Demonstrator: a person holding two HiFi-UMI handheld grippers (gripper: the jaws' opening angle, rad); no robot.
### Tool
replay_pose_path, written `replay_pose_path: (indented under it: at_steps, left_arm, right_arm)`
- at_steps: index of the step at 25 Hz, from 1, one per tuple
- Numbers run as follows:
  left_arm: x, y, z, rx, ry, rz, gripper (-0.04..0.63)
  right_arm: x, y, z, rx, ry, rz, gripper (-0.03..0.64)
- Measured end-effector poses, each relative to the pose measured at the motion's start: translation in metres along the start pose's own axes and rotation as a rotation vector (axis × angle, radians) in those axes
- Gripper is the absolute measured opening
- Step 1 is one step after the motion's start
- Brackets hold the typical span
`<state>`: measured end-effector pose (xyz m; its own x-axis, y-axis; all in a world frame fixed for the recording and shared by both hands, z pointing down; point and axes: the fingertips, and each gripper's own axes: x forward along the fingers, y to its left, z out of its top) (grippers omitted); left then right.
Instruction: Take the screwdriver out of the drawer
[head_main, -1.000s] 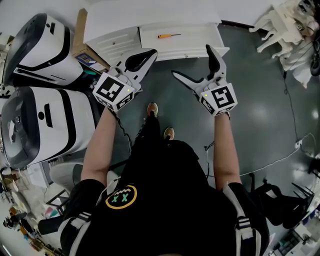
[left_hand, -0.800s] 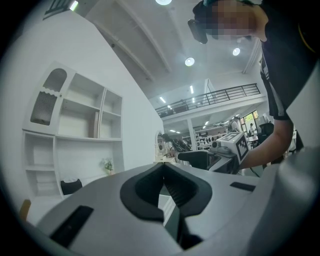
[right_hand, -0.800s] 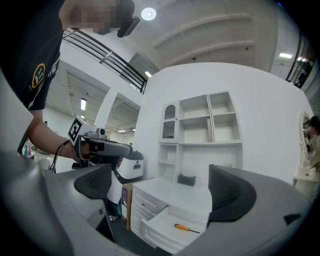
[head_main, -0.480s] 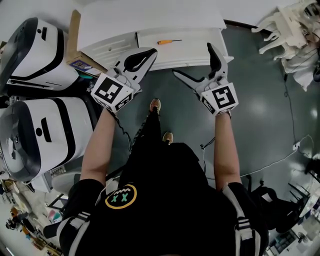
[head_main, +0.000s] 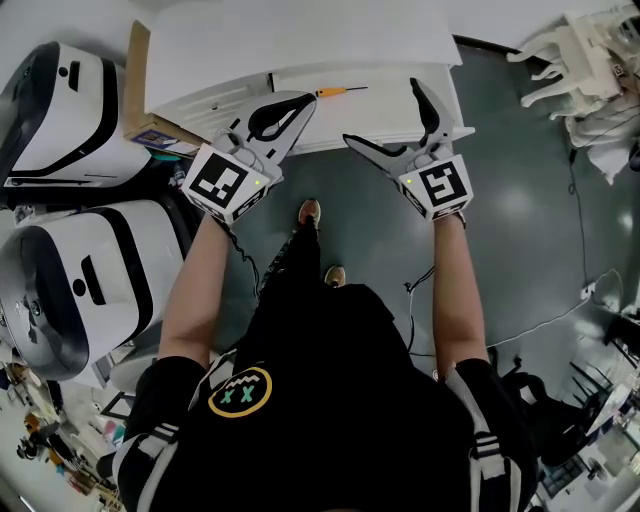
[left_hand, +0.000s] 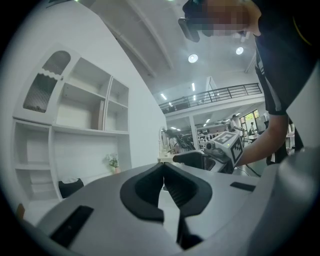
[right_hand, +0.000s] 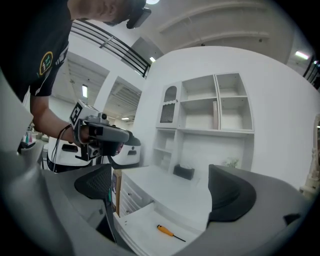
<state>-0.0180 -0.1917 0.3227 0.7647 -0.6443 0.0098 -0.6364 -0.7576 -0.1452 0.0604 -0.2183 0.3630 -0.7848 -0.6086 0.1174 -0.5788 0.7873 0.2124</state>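
Note:
An orange-handled screwdriver (head_main: 338, 91) (right_hand: 167, 231) lies flat in the open white drawer (head_main: 380, 108) (right_hand: 134, 226) of a low white cabinet. In the head view my left gripper (head_main: 303, 100) is shut on nothing, its tip at the drawer's front left, close to the screwdriver's handle. My right gripper (head_main: 384, 114) is open and empty over the drawer's front edge. In the right gripper view the screwdriver lies ahead between the spread pads (right_hand: 231, 194). The left gripper view looks past its closed pads (left_hand: 165, 186) at shelves, not at the drawer.
Two large white-and-black machines (head_main: 62, 92) (head_main: 78, 285) stand at the left, with a cardboard box (head_main: 138, 98) beside the cabinet. White furniture (head_main: 572, 55) is piled at the top right. Cables (head_main: 540, 325) run over the dark floor. The person's feet (head_main: 308, 214) are below the drawer.
The cabinet and drawer have come nearer, so both grippers now reach the drawer's front. The left stays shut and the right stays open.

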Motion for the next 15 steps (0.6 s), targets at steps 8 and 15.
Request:
replay_pose_path:
  at_steps: [8,15]
  left_arm:
    - [0.007,0.026,-0.012,-0.011,0.01,0.002,0.02]
    - [0.012,0.043,-0.021,-0.017,0.013,-0.004,0.02]
  right_arm:
    - [0.048,-0.007,-0.045,-0.081,0.136,0.098,0.583]
    - [0.088,-0.01,-0.097,-0.188,0.279,0.209,0.583]
